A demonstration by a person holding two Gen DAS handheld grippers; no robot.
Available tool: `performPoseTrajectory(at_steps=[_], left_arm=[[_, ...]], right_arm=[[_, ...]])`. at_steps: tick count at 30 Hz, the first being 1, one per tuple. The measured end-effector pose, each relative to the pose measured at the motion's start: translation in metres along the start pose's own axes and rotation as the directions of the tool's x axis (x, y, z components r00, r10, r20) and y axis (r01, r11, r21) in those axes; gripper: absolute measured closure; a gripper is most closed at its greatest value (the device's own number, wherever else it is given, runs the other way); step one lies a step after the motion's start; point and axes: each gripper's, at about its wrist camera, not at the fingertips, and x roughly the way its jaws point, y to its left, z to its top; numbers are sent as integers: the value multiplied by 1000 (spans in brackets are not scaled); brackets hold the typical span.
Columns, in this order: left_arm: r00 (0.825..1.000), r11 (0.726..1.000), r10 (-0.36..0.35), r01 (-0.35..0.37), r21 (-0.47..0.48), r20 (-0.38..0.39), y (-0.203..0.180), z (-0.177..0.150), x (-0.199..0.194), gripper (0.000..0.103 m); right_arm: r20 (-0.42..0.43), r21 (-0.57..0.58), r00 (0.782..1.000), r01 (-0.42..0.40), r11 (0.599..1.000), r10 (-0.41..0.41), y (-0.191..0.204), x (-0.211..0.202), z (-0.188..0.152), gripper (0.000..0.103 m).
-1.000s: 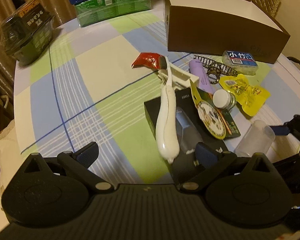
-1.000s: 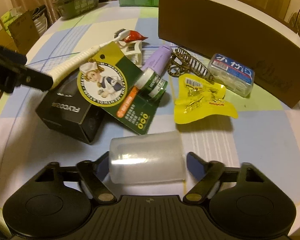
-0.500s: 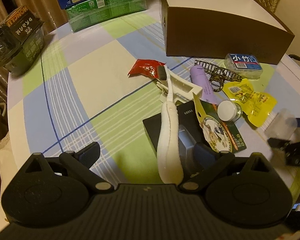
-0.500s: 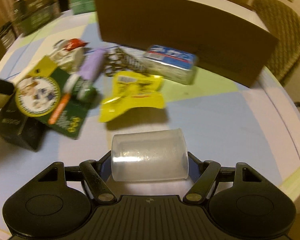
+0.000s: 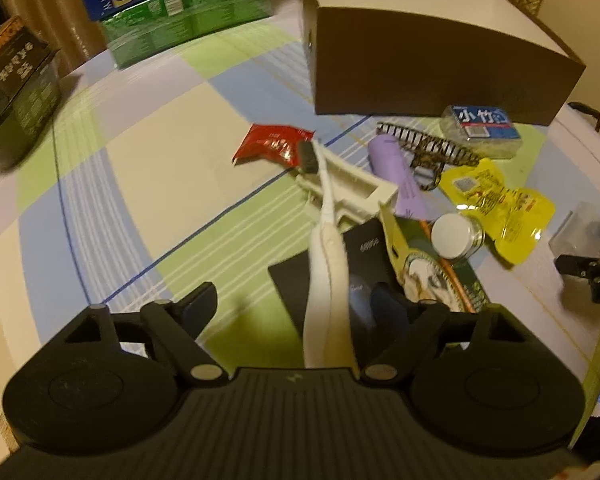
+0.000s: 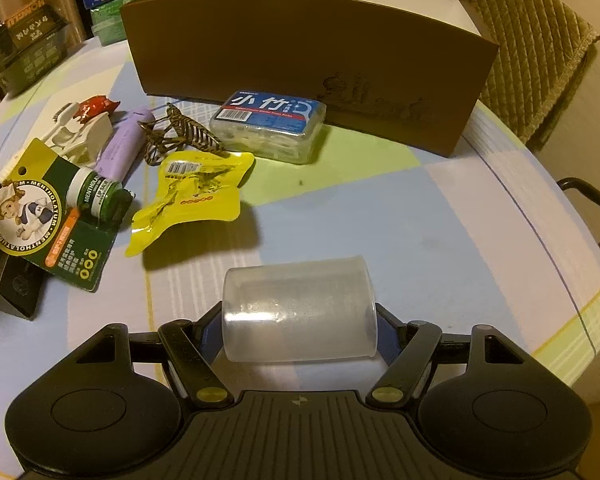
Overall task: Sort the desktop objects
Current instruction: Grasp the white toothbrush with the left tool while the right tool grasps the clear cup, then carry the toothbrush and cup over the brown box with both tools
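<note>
On the checked surface (image 6: 380, 208), right wrist view, left to right: black box (image 6: 8, 284) at the edge, green Mentholatum card (image 6: 56, 236) with its small lip-balm jar (image 6: 94, 192) lying over it, white plastic holder (image 6: 82, 136) and red sachet (image 6: 94, 106) behind, purple tube (image 6: 126, 144), striped hair claw (image 6: 180, 132), yellow pouch (image 6: 196, 196), clear floss-pick box with blue label (image 6: 274, 126) just in front of the brown cardboard box (image 6: 308, 56). Nearest the camera: frosted translucent cup (image 6: 300, 312), lying sideways, rim to the right, pinched across its ends by the right gripper (image 6: 300, 330); fingers (image 6: 386, 332) press on both ends, cup off the surface. Left wrist view adds what the other misses: white toothbrush (image 5: 328, 276), dark bristle head at the far end over the holder, thick handle running down across the black box and between the left gripper (image 5: 296, 300) fingers (image 5: 198, 304). Those are spread and closing, handle between them, right pad looks close to it, left pad well clear; frame is motion-blurred, contact cannot be told. Stacked green and blue packs (image 5: 180, 8) and a dark carton (image 5: 16, 92) sit far left. Right gripper with the cup shows only as a blurred edge at far right there. Brown box interior, white, visible only from the right wrist; contents cannot be told.
</note>
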Motion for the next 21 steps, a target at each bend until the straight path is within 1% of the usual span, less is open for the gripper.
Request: performPoseTrajectory(at_steps=[1, 3, 4, 6, 8, 11, 13, 14, 15, 16, 18, 21], left_arm=[[1000, 1000, -13, 13, -4, 2, 1, 2, 2, 26], [999, 999, -38, 38, -16, 7, 3, 6, 4, 35], [999, 999, -48, 49, -18, 10, 4, 7, 4, 37], [998, 998, -67, 68, -16, 17, 4, 10, 6, 46], [996, 996, -90, 90, -16, 22, 3, 12, 7, 52], [996, 996, -87, 88, -13, 27, 1, 13, 8, 54], [997, 997, -72, 73, -18, 31, 1, 13, 7, 61], [997, 998, -63, 64, -22, 36, 1, 13, 5, 68], [997, 998, -65, 66, -22, 39, 2, 13, 4, 82], [997, 997, -69, 70, -26, 40, 3, 13, 4, 87], [997, 998, -66, 67, -20, 39, 2, 13, 3, 86], [997, 998, -59, 58, 13, 42, -5, 10, 2, 86]], right_arm=[[0, 0, 1000, -1, 1000, 1, 0, 1, 0, 33], [-1, 1, 1000, -3, 1000, 3, -2, 2, 2, 33], [-1, 2, 1000, -2, 1000, 2, -3, 3, 2, 33], [-1, 5, 1000, -3, 1000, 3, -6, 4, 4, 33], [0, 7, 1000, -1, 1000, 1, -9, 5, 5, 33], [0, 8, 1000, -1, 1000, 1, -12, 5, 6, 33], [1, 7, 1000, -3, 1000, 3, -14, 5, 6, 33], [1, 4, 1000, -5, 1000, 5, -15, 6, 7, 33], [1, 1, 1000, -7, 1000, 7, -16, 6, 7, 33], [2, -3, 1000, -9, 1000, 9, -17, 6, 7, 33], [2, -9, 1000, -13, 1000, 13, -18, 6, 7, 33], [2, -13, 1000, -16, 1000, 16, -21, 6, 8, 33]])
